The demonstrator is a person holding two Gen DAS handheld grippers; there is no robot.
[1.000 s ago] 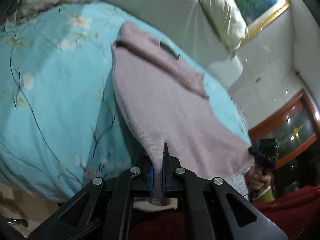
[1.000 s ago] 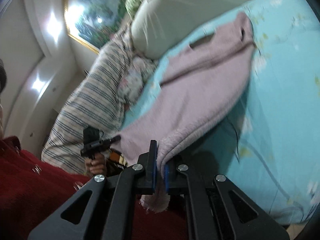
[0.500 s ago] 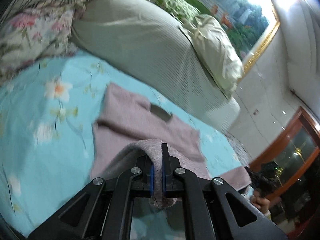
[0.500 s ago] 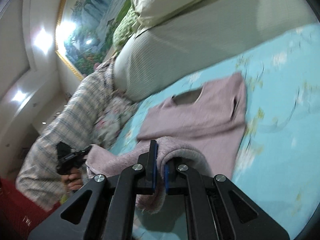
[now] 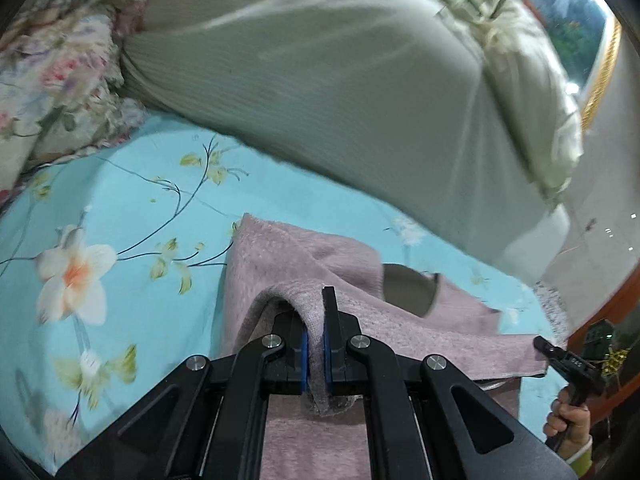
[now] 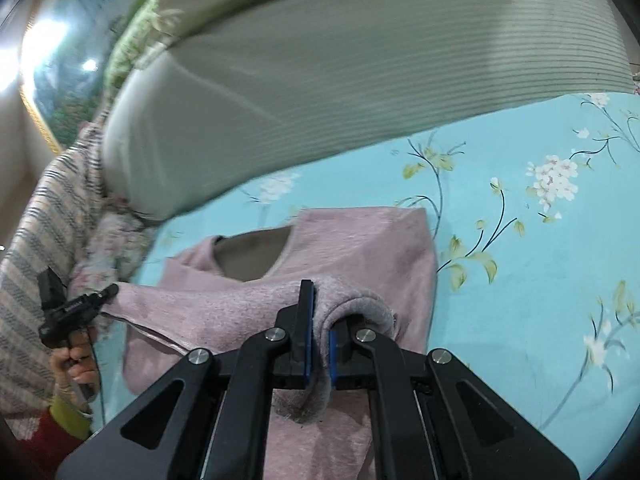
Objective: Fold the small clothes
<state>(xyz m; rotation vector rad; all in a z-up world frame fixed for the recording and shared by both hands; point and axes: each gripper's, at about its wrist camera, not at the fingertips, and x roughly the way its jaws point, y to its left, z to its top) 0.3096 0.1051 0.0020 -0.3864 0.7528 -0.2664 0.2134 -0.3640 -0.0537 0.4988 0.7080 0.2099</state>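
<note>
A small pink fleece top [image 5: 304, 264] [image 6: 360, 240] lies on the light-blue flowered bedsheet [image 5: 132, 208] [image 6: 520, 240], its neck opening towards the pillows. My left gripper [image 5: 316, 344] is shut on one corner of its bottom hem. My right gripper [image 6: 318, 344] is shut on the other corner. Both corners are lifted and doubled forward over the top's upper half, so the hem edge stretches taut between the two grippers. In each view the other gripper shows at the edge, held by a hand [image 5: 568, 424] [image 6: 76, 360].
A big grey-green ribbed pillow [image 5: 340, 80] [image 6: 340, 92] lies just beyond the top. Flowered bedding [image 5: 52, 92] and a striped blanket [image 6: 44, 240] are bunched at the side. A gold-framed painting [image 5: 600, 52] hangs on the wall behind.
Both grippers have carried the hem from the near edge of the bed forward over the garment towards the neck. The top is now doubled over and the pillow looms much closer.
</note>
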